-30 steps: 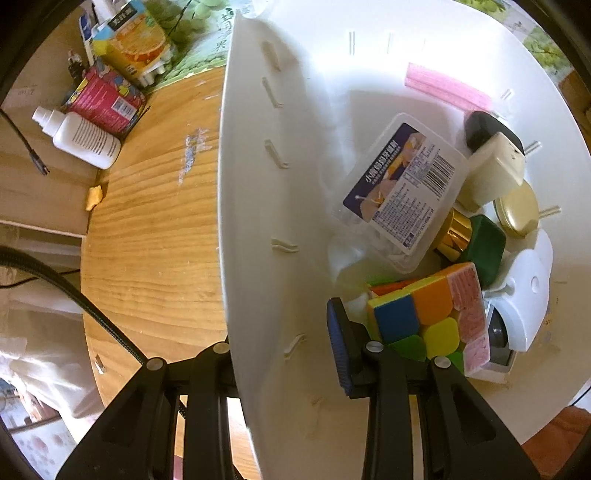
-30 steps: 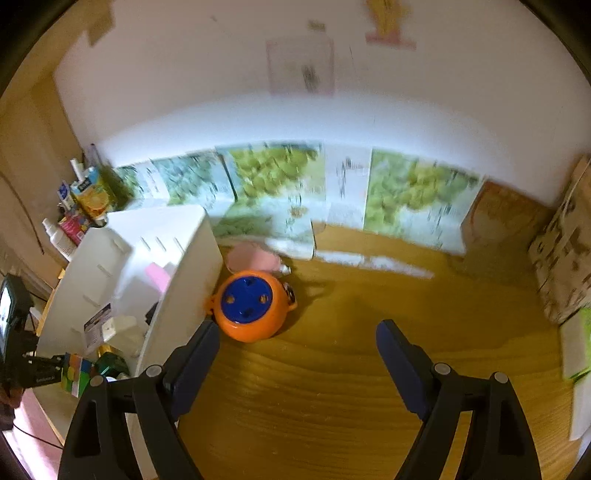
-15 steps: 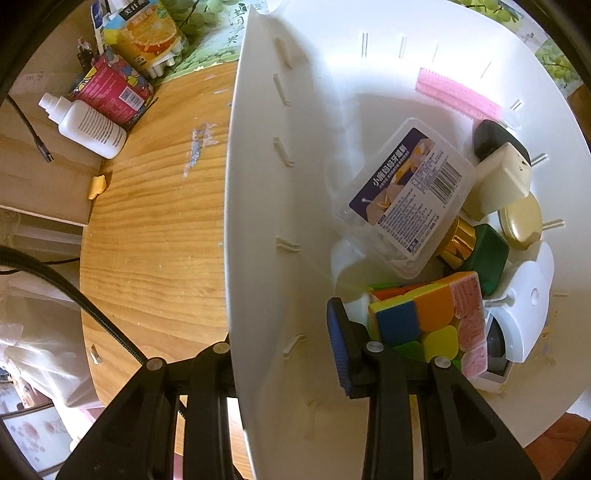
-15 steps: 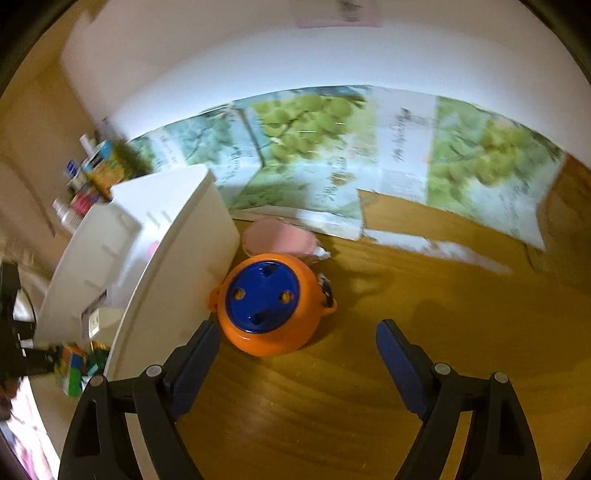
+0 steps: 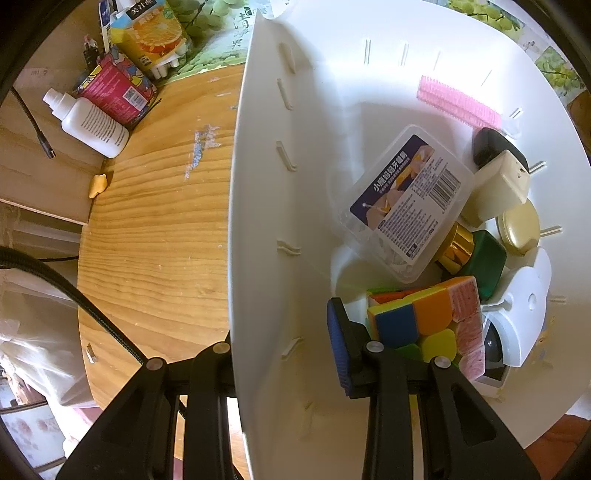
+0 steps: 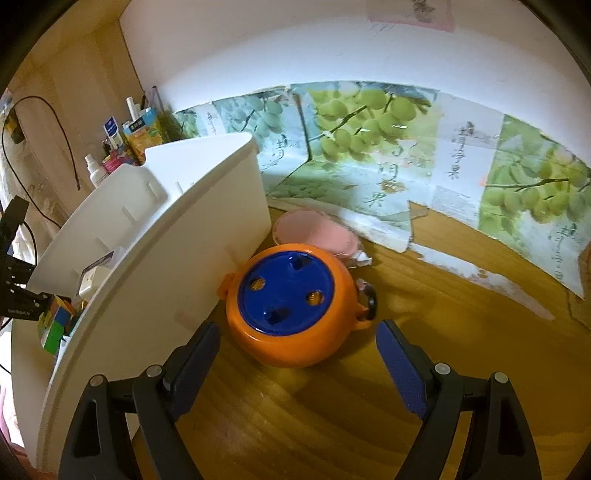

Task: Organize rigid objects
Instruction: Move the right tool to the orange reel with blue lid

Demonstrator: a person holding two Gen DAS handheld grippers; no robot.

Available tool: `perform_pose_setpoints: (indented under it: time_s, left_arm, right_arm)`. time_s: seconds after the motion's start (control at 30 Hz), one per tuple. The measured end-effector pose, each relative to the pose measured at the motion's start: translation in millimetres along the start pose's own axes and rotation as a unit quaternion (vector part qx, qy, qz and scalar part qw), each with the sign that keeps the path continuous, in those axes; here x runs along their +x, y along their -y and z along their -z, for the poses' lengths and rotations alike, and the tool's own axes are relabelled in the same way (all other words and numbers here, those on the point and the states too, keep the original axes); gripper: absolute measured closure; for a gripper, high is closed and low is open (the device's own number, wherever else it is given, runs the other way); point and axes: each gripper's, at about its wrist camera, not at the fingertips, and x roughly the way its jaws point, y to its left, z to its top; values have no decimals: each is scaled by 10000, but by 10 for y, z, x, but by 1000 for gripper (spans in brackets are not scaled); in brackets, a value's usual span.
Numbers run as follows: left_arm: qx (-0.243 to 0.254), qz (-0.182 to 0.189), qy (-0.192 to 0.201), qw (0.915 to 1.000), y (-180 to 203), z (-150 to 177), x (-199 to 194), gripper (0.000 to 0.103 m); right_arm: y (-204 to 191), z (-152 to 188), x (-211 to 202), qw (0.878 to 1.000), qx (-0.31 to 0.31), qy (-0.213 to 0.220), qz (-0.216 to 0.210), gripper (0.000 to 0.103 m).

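A white plastic bin (image 5: 295, 206) stands on the wooden table (image 5: 159, 221). My left gripper (image 5: 280, 347) straddles its near wall, one finger outside and one inside, shut on that wall. In the bin lie a colourful puzzle cube (image 5: 424, 321), a clear floss-pick box (image 5: 410, 199), a pink comb (image 5: 458, 101), a cream box (image 5: 498, 188) and a green bottle (image 5: 484, 262). An orange round pot with a blue lid (image 6: 291, 299) sits against the bin's outer wall (image 6: 166, 280). My right gripper (image 6: 295, 350) hangs open just in front of it, a finger on either side, not touching.
A white squeeze bottle (image 5: 92, 122), a pink packet (image 5: 118, 92) and a juice carton (image 5: 147, 33) crowd the table's far left. A pink disc (image 6: 317, 232) lies behind the orange pot. Grape posters (image 6: 369, 140) lean along the back wall. Bare wood stretches right of the pot.
My right gripper has dropped and closed in on the orange pot, which now fills the space between the open fingers. The left gripper and the bin have stayed put.
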Motion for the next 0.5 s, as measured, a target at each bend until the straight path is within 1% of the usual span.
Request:
perform_pose_setpoints:
  time_s: [0.13,0.23,0.37,0.5]
  left_arm:
    - [-39,35,49,10000,-11,10,-10,67]
    - [-74,51,64,9999,-23,9,-20,67]
    - [-92,69,70,9999,-49,18,-23,67]
    - [-90,71,68,9999,-53,19,-21,67]
  right_arm:
    - [-32,16,102,9998,-172,-57,47,16]
    - [-34,26,131,9997,-225,24,48,16]
    - [-28,29,147,9997,-204,129,55,16]
    - [-31,23,137,9997,-162,148,79,17]
